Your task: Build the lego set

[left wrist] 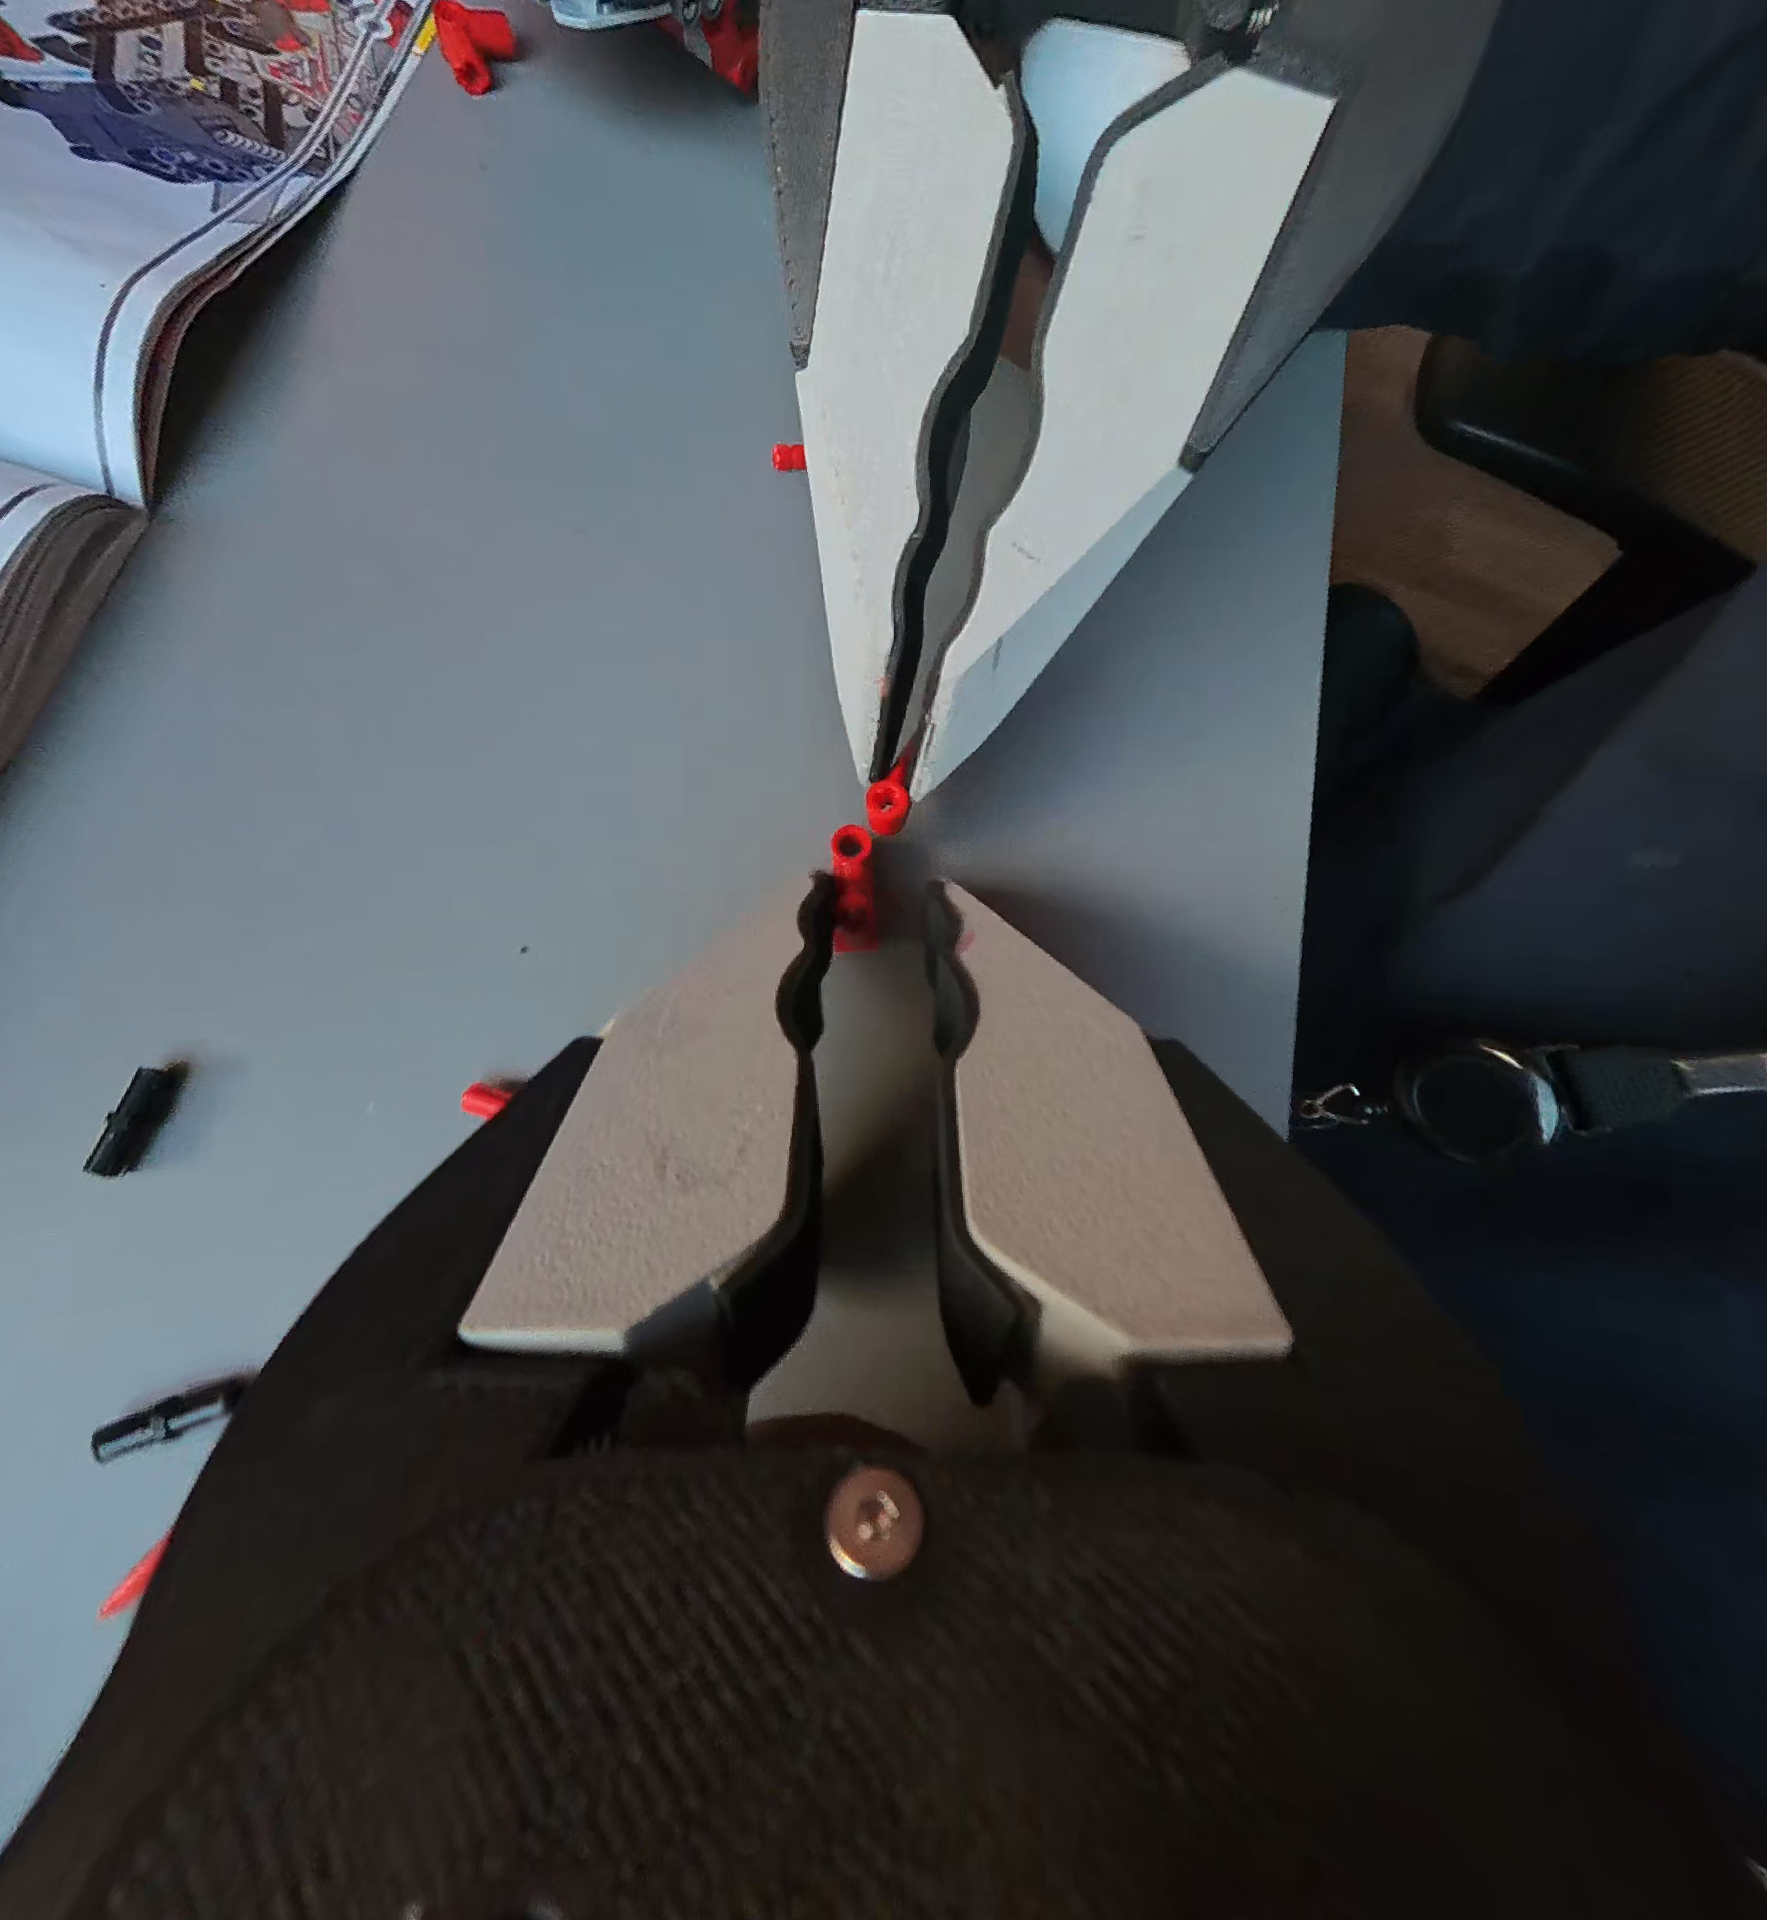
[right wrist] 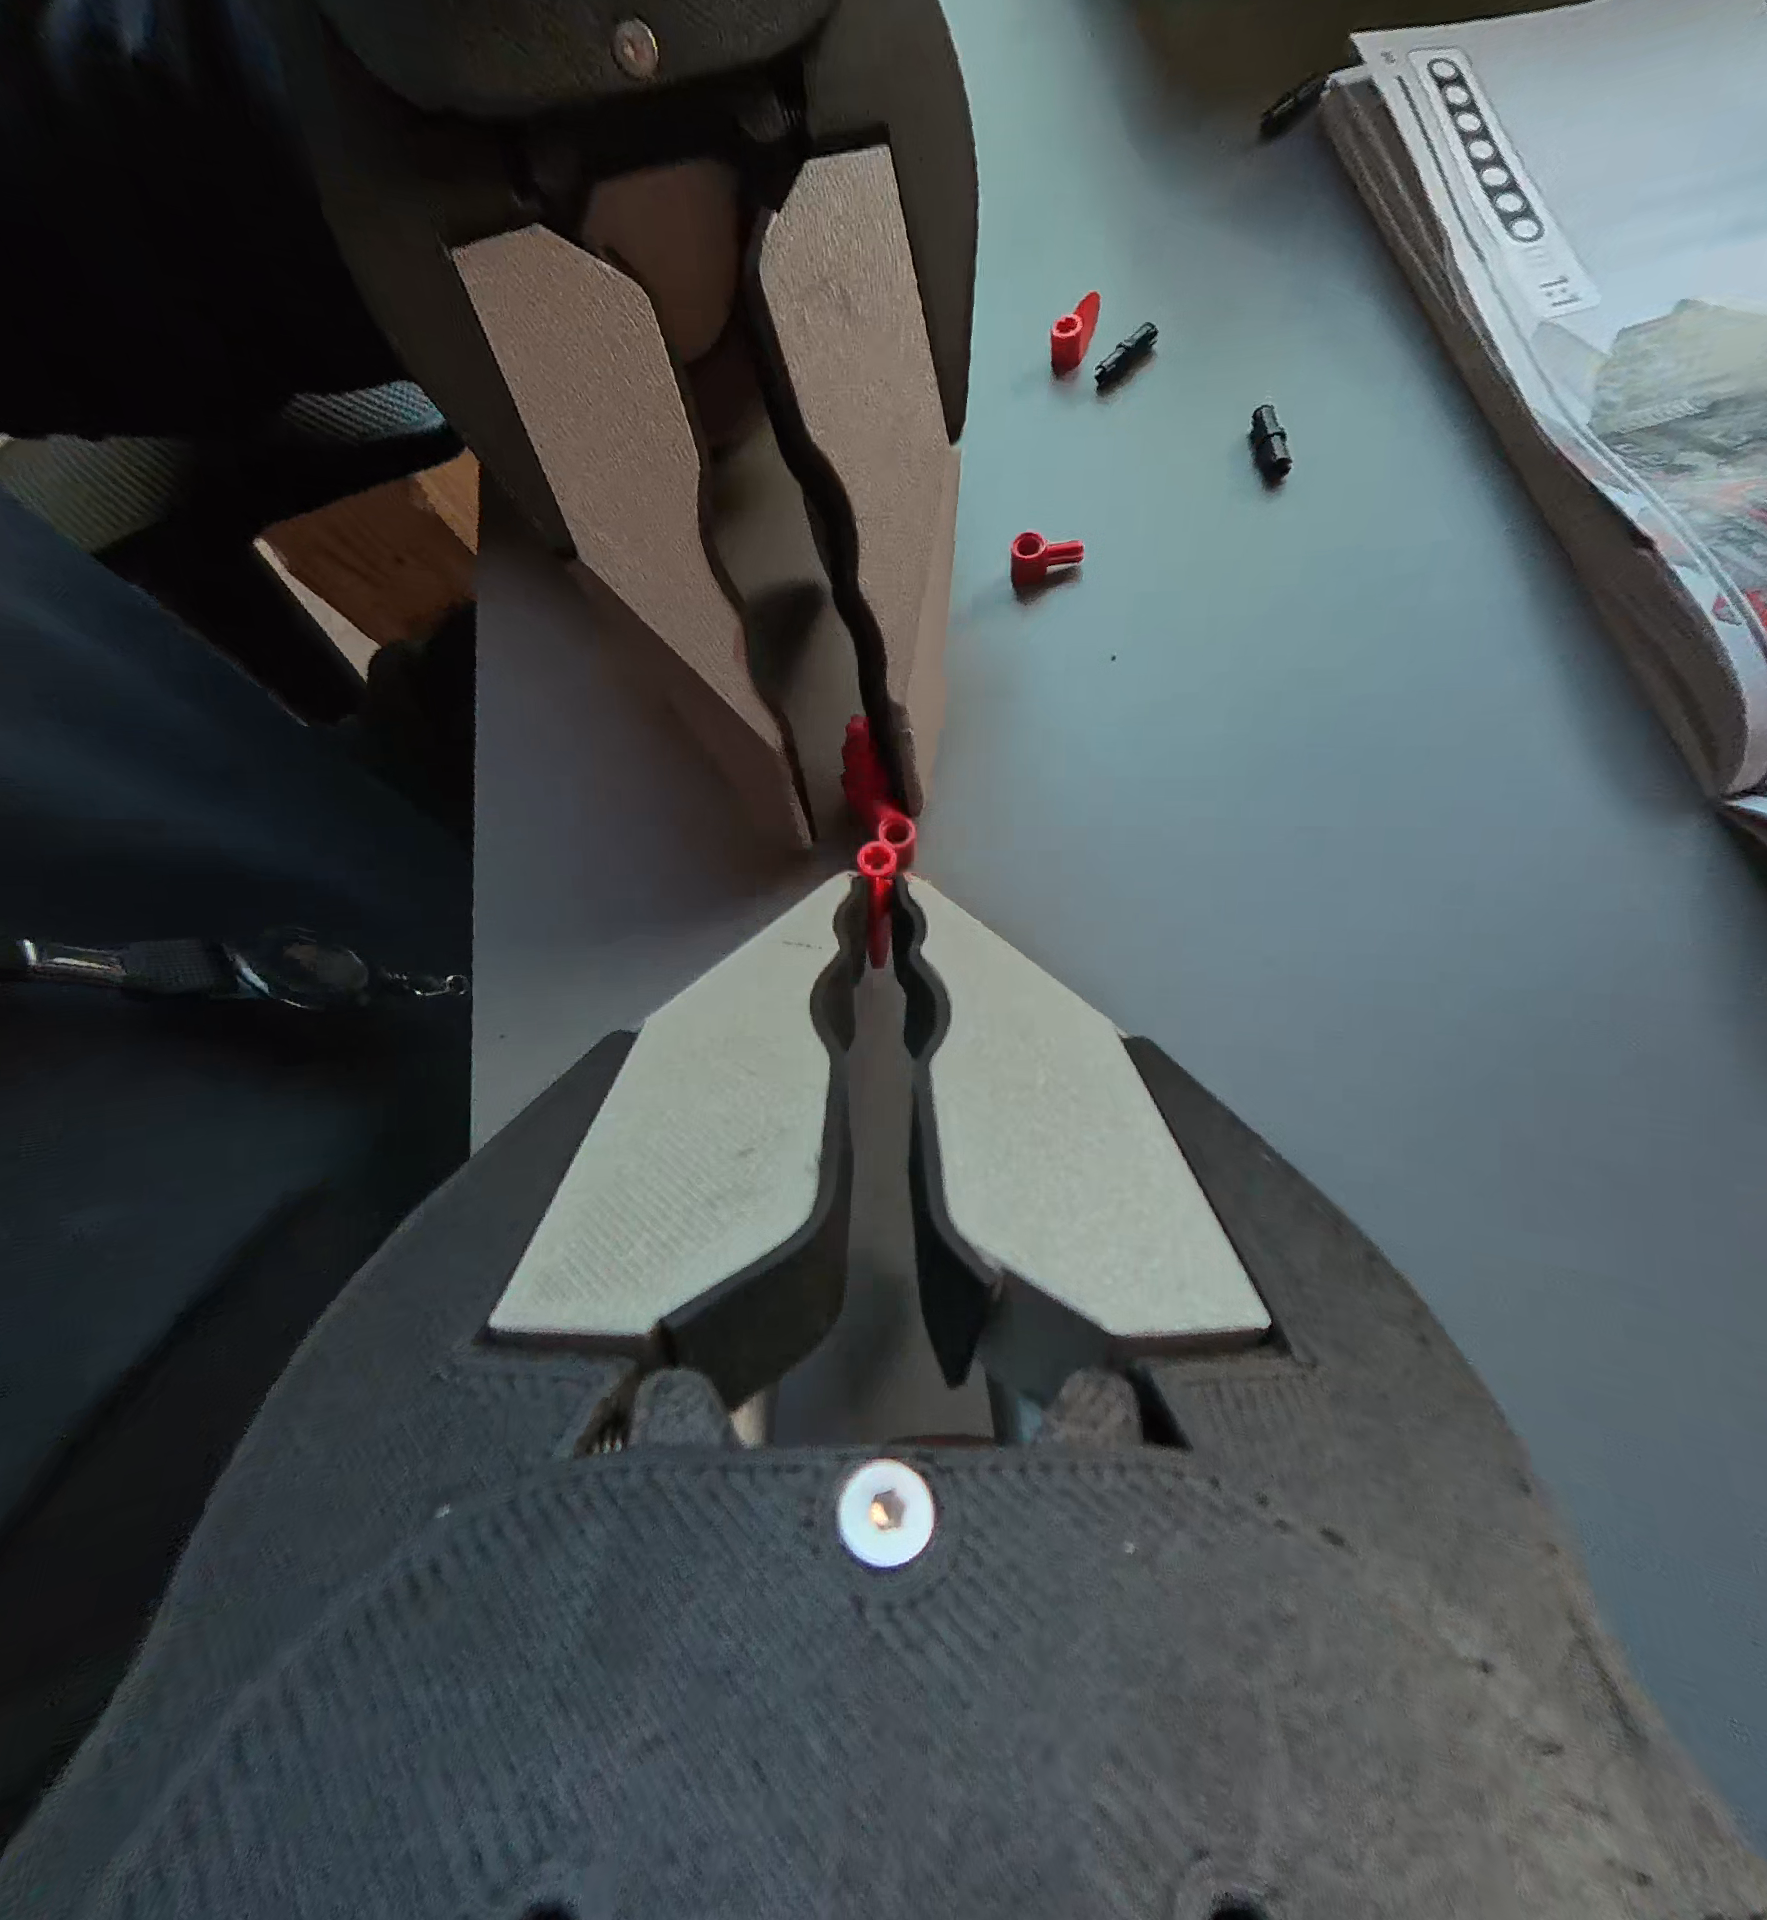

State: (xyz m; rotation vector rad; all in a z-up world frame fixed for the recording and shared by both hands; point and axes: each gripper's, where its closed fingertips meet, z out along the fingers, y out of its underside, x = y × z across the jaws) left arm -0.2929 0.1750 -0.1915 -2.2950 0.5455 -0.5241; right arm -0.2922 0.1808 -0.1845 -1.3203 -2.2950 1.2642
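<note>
The left gripper (left wrist: 874,894) is clenched on a small red connector (left wrist: 851,883) that juts just past its tips; the right gripper (right wrist: 877,891) pinches a matching red piece (right wrist: 877,904) the same way, the two ring ends nearly touching between the opposing tips. Both look light, rigid and slick, likely to twist or pop free unless gripped along the shaft, leaving each ring clear for joining

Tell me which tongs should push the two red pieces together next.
Probably right. The right tongs pinch their red piece tightly at the tip. The left tongs stand wider, gripping their red piece against one finger, so they are better held still.
</note>
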